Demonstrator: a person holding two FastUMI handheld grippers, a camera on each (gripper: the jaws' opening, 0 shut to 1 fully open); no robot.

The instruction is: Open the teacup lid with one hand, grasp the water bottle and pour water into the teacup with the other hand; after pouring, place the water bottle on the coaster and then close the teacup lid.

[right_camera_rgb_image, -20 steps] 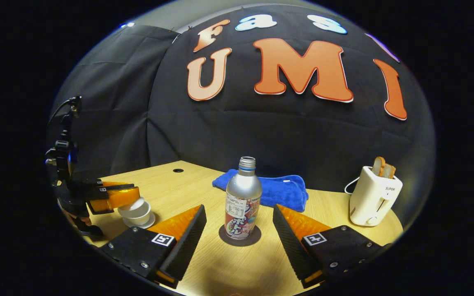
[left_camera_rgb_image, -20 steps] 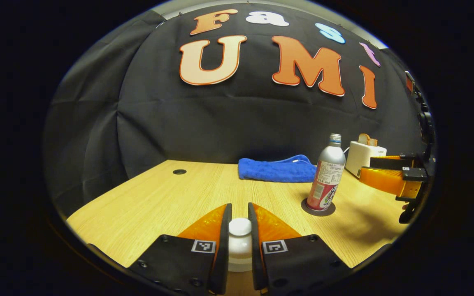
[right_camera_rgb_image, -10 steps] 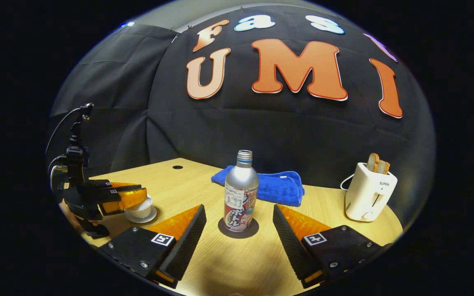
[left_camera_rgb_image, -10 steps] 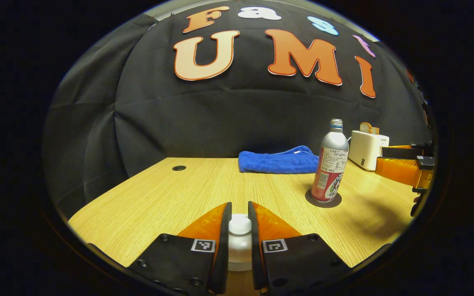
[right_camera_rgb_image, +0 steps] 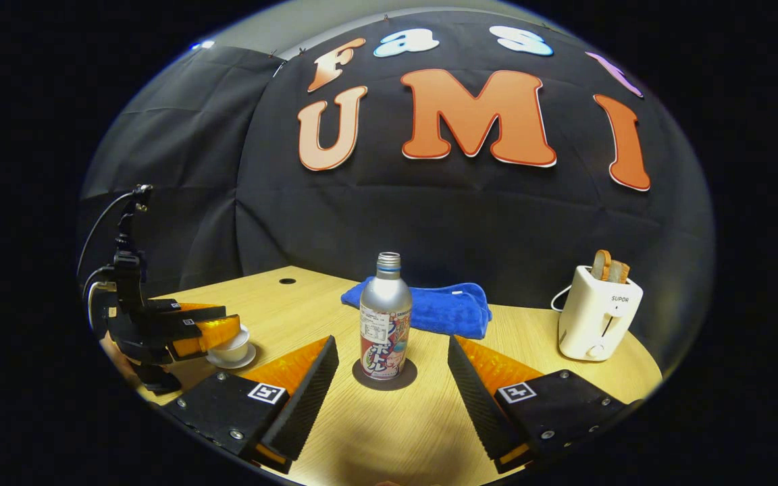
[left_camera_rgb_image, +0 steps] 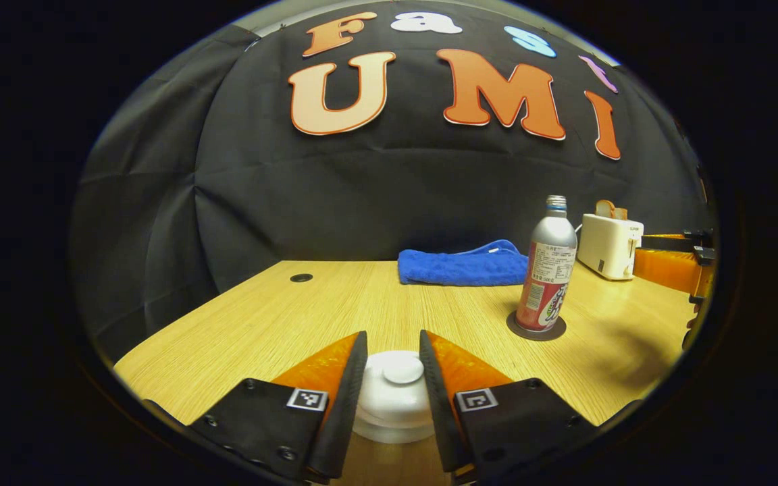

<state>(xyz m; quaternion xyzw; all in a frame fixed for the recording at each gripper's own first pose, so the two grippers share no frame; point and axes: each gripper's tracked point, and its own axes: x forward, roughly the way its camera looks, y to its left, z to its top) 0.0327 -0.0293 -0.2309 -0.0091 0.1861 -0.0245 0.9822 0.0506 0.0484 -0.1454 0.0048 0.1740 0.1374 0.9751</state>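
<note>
Since half second before, left gripper (left_camera_rgb_image: 392, 374) spread off lid (left_camera_rgb_image: 396, 385), now seated on teacup (right_camera_rgb_image: 230, 349) between fingers. Right gripper (right_camera_rgb_image: 389, 378) wide; water bottle (right_camera_rgb_image: 385, 317) on coaster (right_camera_rgb_image: 385, 375) ahead. Task looked complete.

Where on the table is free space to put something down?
Bare wood lies between the white lidded teacup and the silver water bottle, and between the bottle and the white toaster. The back is crowded: a blue towel lies behind the bottle.
</note>
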